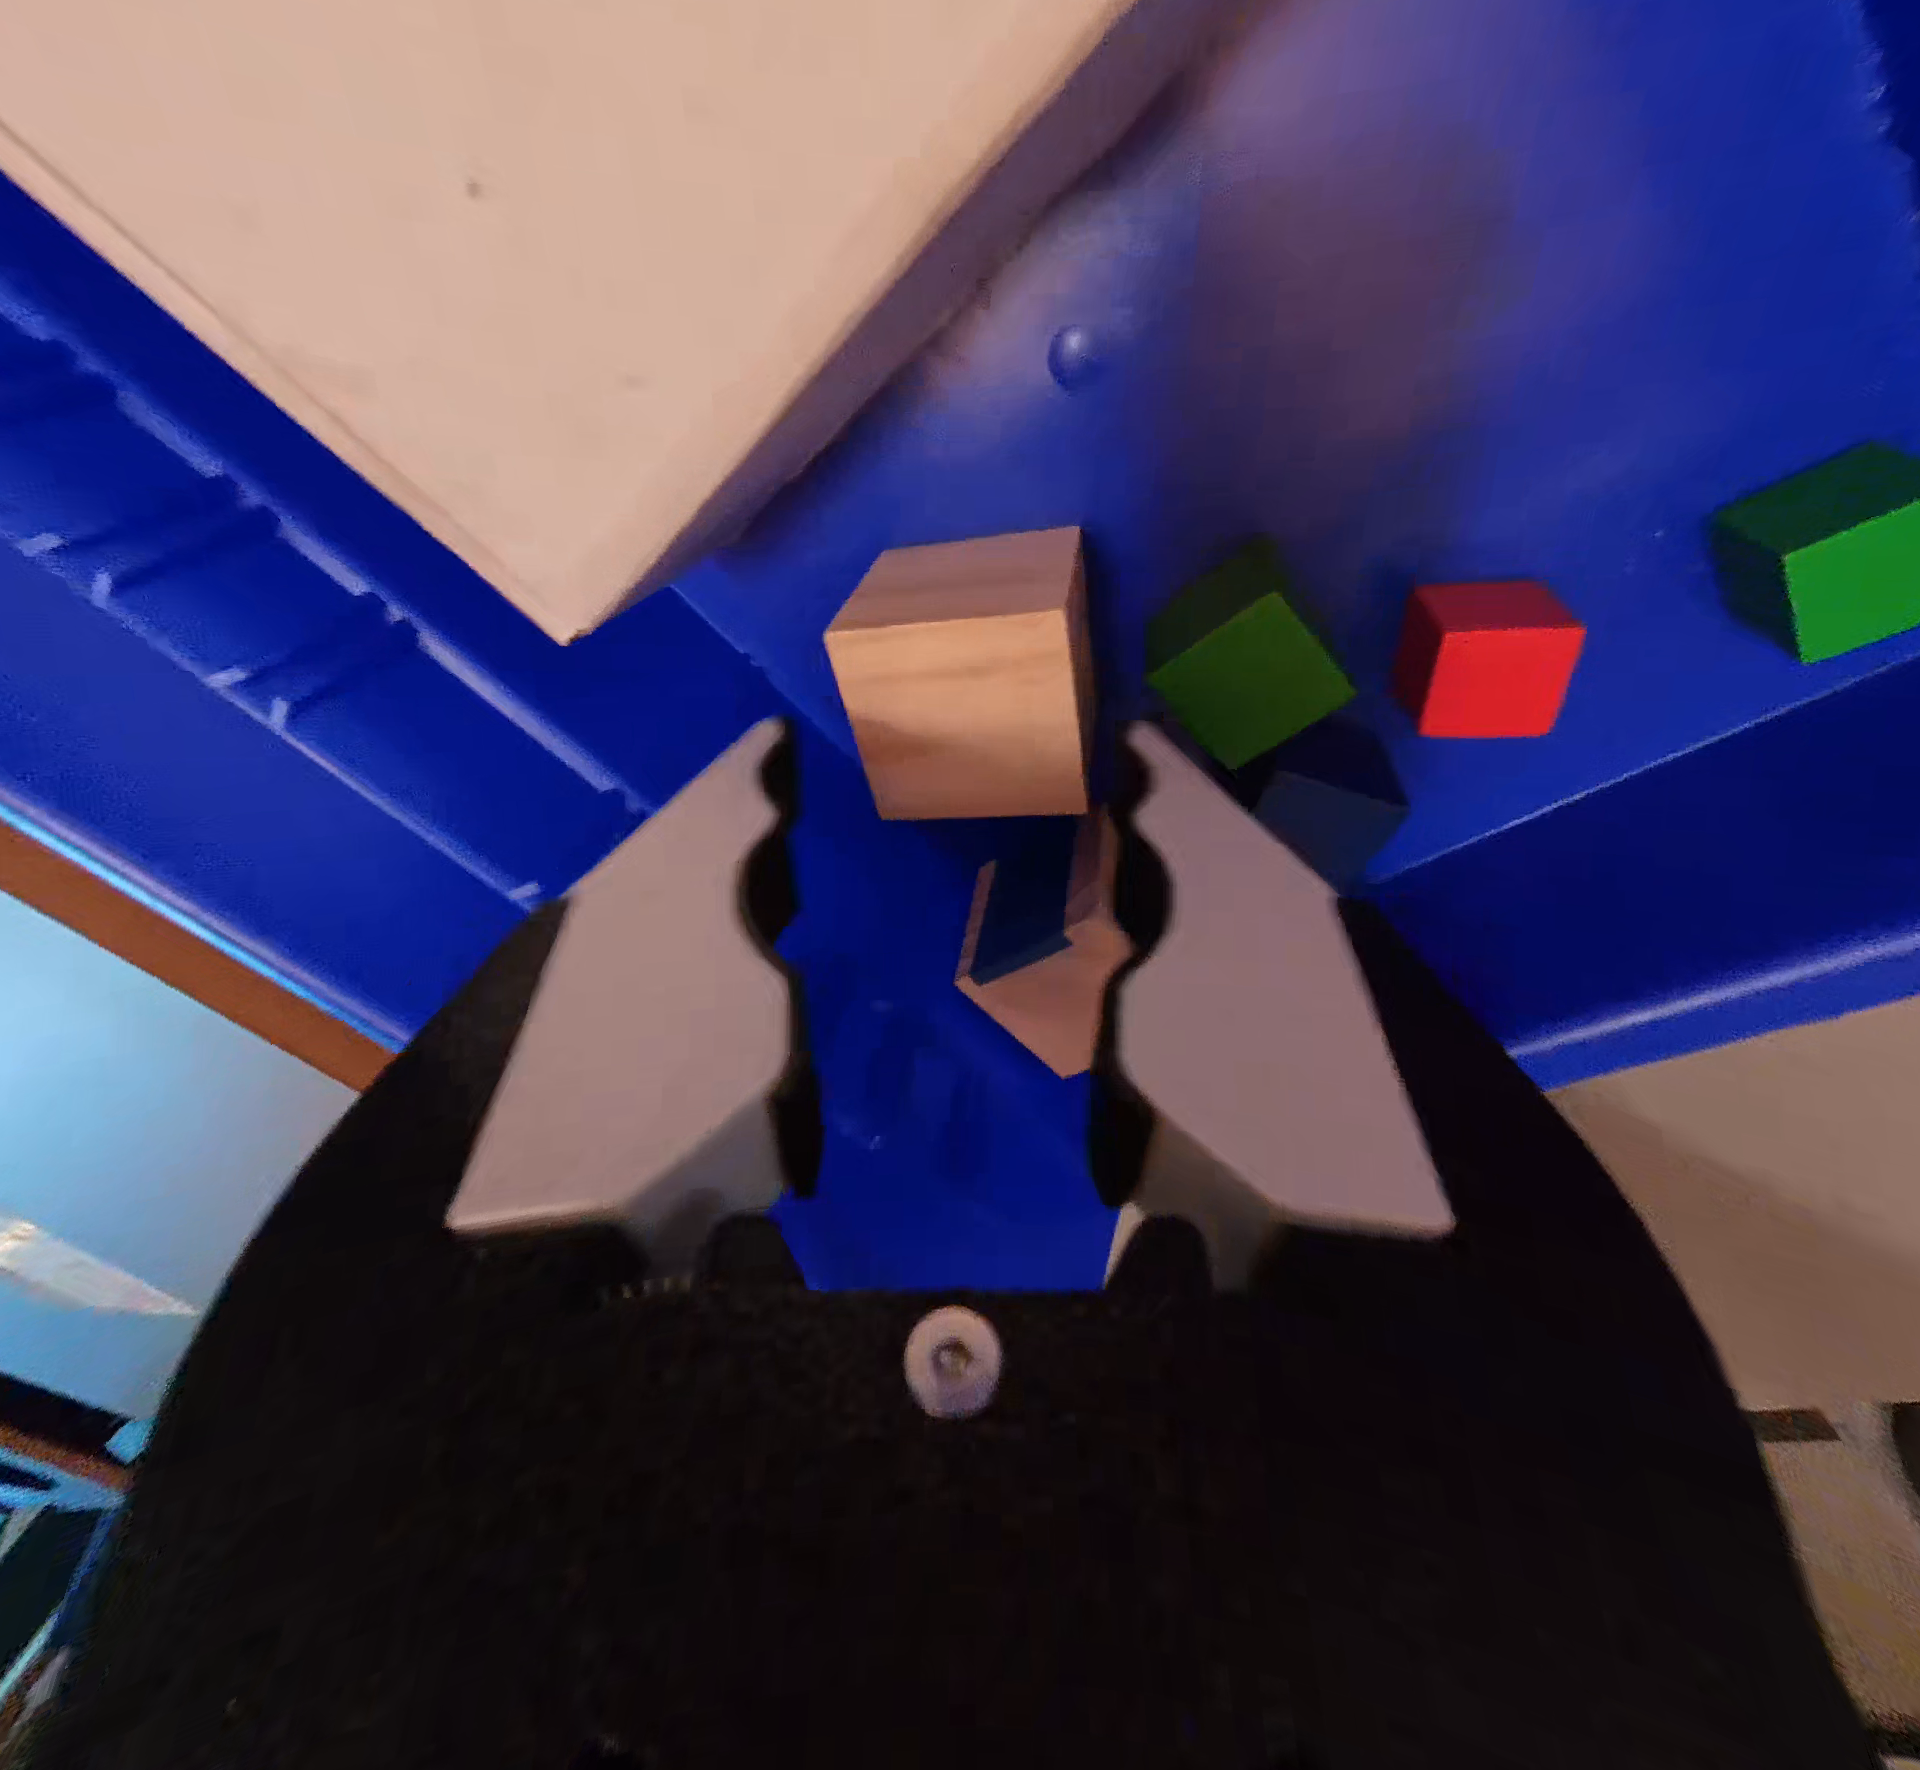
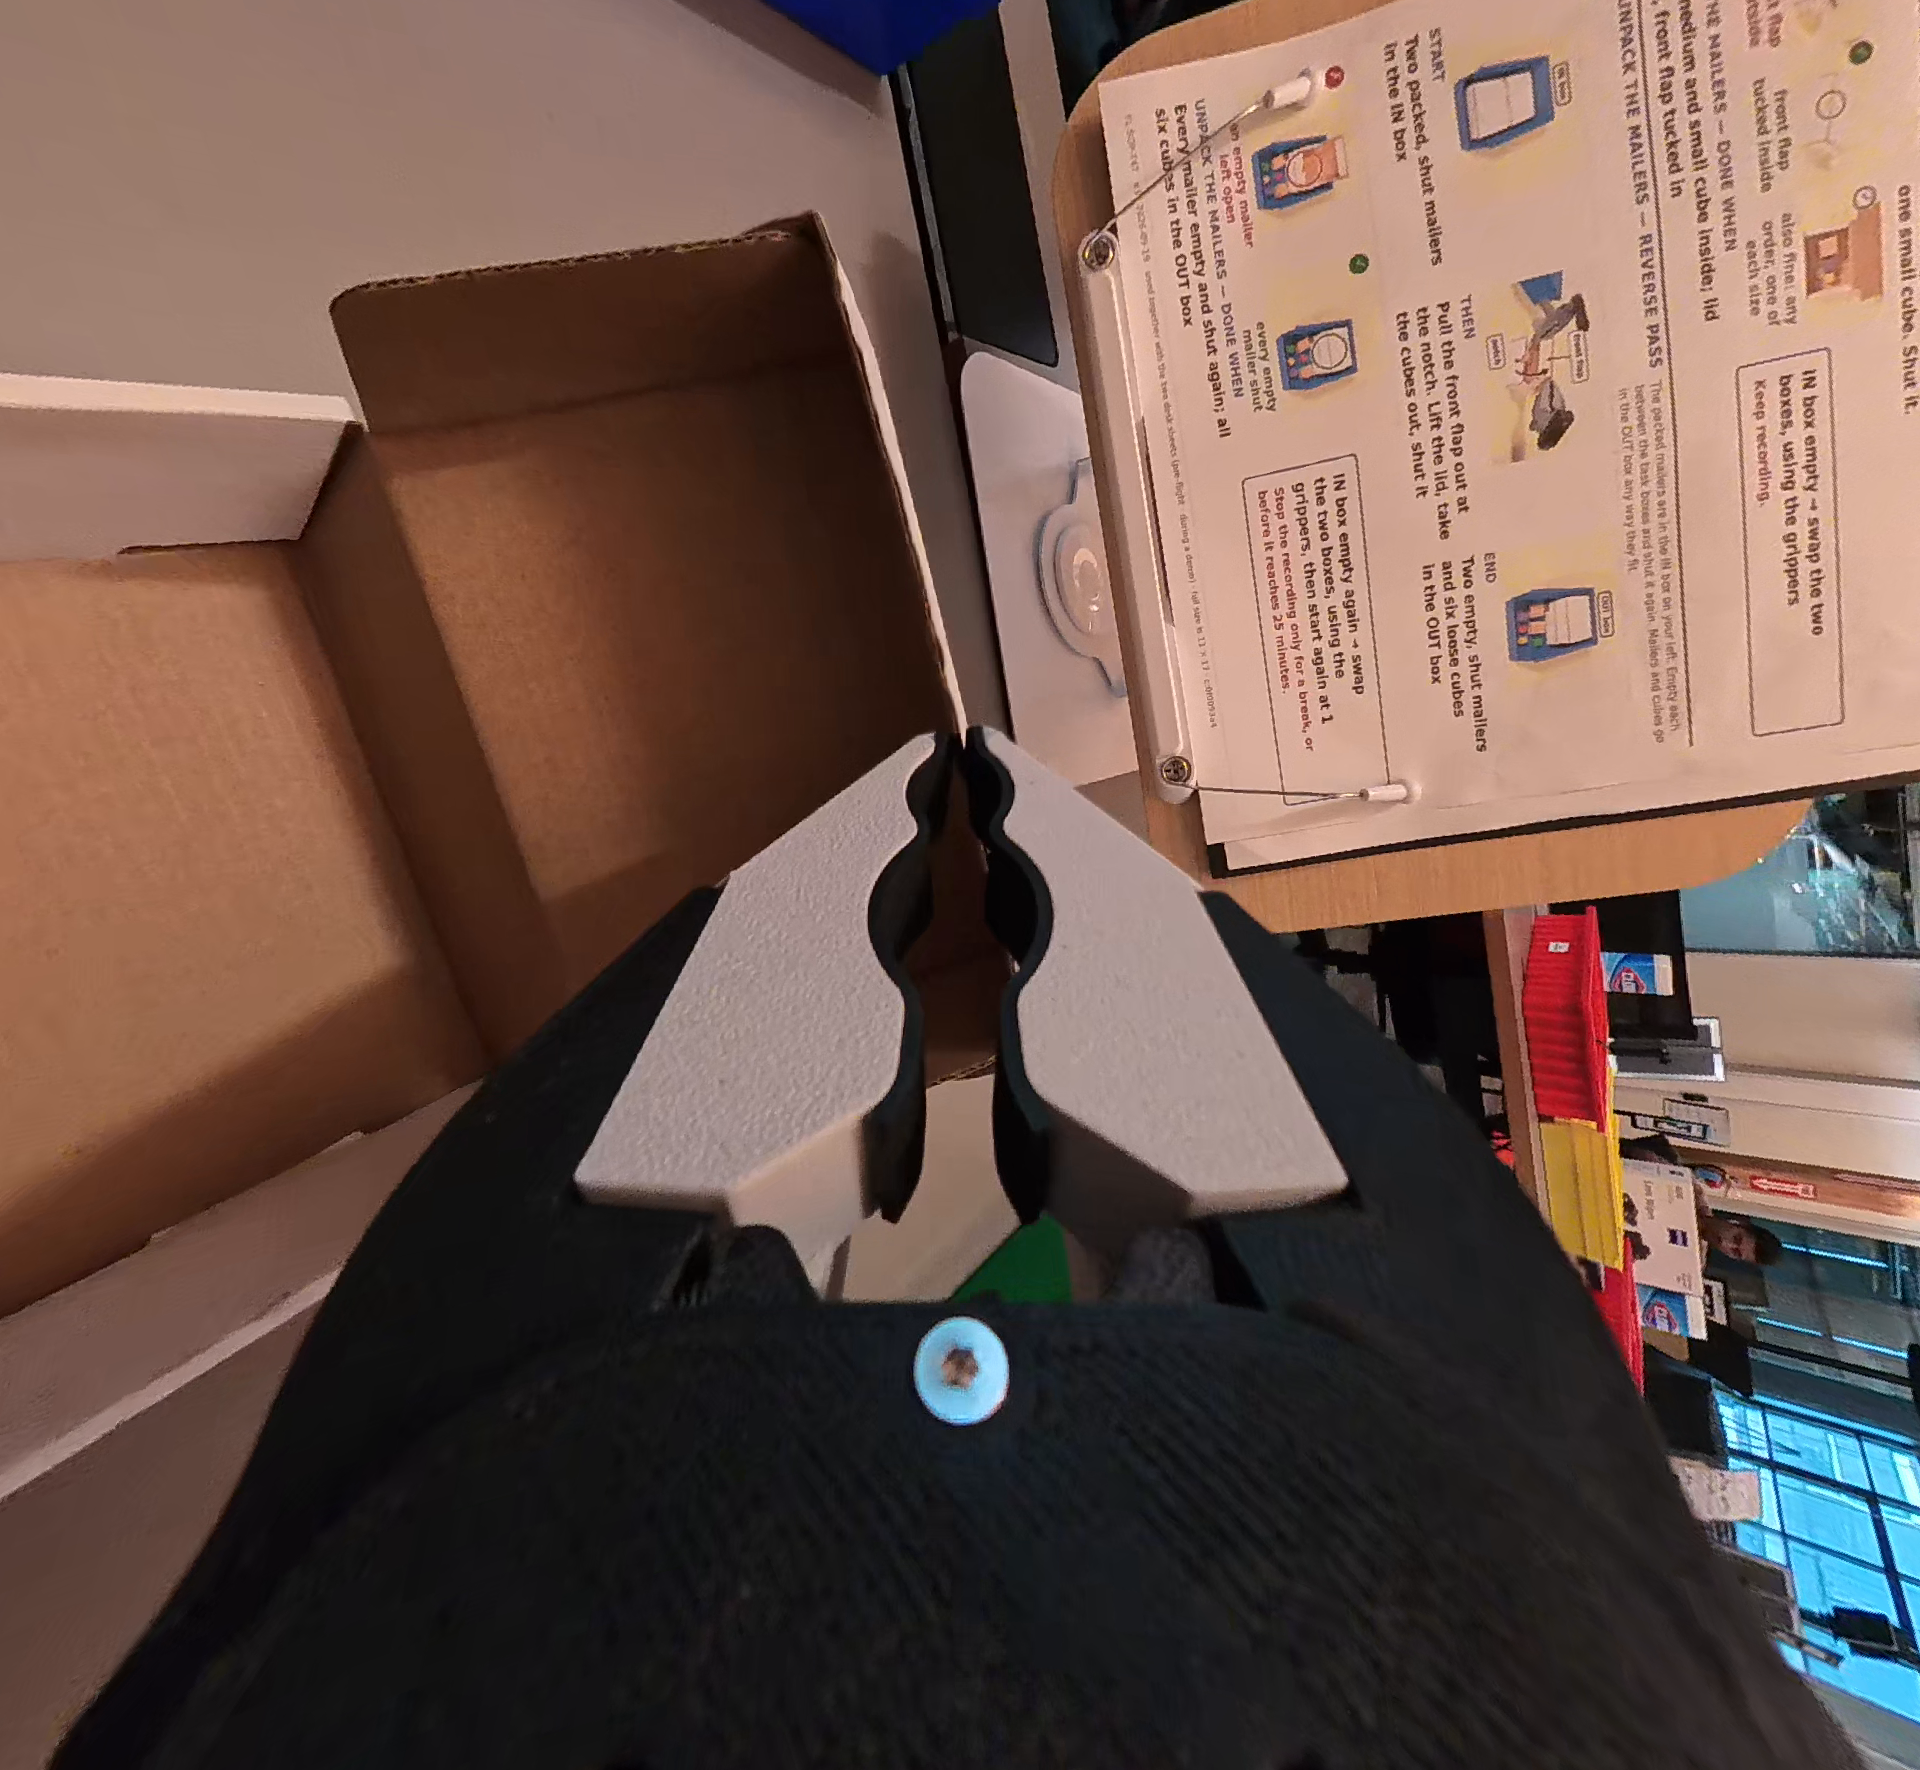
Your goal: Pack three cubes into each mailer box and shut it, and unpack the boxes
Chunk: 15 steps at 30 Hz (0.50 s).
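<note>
Left gripper (image 1: pixel 954 764) agape — perhaps around wooden cube (image 1: pixel 966 671)

Office-like workspace: desk (image 2: pixel 208 110), clipboard instruction sheet (image 2: pixel 1455 370), window (image 2: pixel 1808 1512).

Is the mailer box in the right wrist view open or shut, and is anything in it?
Open and empty: the mailer box shows bare brown cardboard inside, lid folded back.

Up and to the right of my right claw (image 2: pixel 961 744) a printed white instruction sheet (image 2: pixel 1455 390) lies clipped to a light wooden board (image 2: pixel 1351 889). Far right of it stand red and yellow bins (image 2: pixel 1569 1045). The pale table (image 2: pixel 260 58) spreads left.
</note>
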Each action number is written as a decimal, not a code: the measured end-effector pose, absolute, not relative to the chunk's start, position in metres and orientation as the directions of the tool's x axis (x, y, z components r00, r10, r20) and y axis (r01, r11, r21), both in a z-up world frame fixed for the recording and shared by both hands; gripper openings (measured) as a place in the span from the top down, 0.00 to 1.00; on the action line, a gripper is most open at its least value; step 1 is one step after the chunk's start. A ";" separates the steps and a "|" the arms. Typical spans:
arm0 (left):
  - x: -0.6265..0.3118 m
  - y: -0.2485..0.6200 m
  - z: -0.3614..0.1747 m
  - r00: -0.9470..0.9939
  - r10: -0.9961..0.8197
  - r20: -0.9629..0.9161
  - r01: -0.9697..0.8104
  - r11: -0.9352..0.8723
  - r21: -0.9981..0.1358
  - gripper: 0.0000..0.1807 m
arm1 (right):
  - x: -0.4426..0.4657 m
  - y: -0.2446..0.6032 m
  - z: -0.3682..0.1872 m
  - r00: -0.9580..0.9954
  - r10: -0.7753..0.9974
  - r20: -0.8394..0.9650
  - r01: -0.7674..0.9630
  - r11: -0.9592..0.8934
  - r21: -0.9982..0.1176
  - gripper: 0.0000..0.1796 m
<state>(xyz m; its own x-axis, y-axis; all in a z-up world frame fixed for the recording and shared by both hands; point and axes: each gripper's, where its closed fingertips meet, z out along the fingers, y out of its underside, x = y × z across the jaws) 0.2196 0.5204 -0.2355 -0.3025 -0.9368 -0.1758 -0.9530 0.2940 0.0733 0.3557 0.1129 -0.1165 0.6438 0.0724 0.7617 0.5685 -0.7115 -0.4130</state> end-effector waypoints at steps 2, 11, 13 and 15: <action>0.218 0.518 -0.233 -0.320 -0.929 -0.185 -0.947 0.313 0.066 0.77 | 0.355 0.111 -0.115 0.651 0.067 0.756 0.554 -0.722 -0.413 0.99; 0.223 0.462 -0.112 -0.290 -0.937 -0.196 -0.889 0.340 -0.306 0.78 | 0.350 0.114 -0.112 0.679 0.040 0.733 0.527 -0.722 -0.449 0.99; 0.212 0.423 -0.078 -0.325 -0.922 -0.208 -0.839 0.383 -0.386 0.78 | 0.349 0.114 -0.112 0.690 0.035 0.723 0.518 -0.722 -0.459 0.99; 0.195 0.361 -0.053 -0.407 -0.894 -0.185 -0.757 0.444 -0.479 0.78 | 0.348 0.113 -0.112 0.698 0.035 0.716 0.517 -0.717 -0.468 0.99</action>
<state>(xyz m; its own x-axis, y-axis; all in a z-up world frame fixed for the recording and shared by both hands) 0.1947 0.3612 -0.0528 -0.4074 -0.8943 -0.1850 -0.7571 0.4440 -0.4793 0.3484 0.1127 -0.1119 0.6975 0.0351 0.7157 0.5166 -0.7169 -0.4682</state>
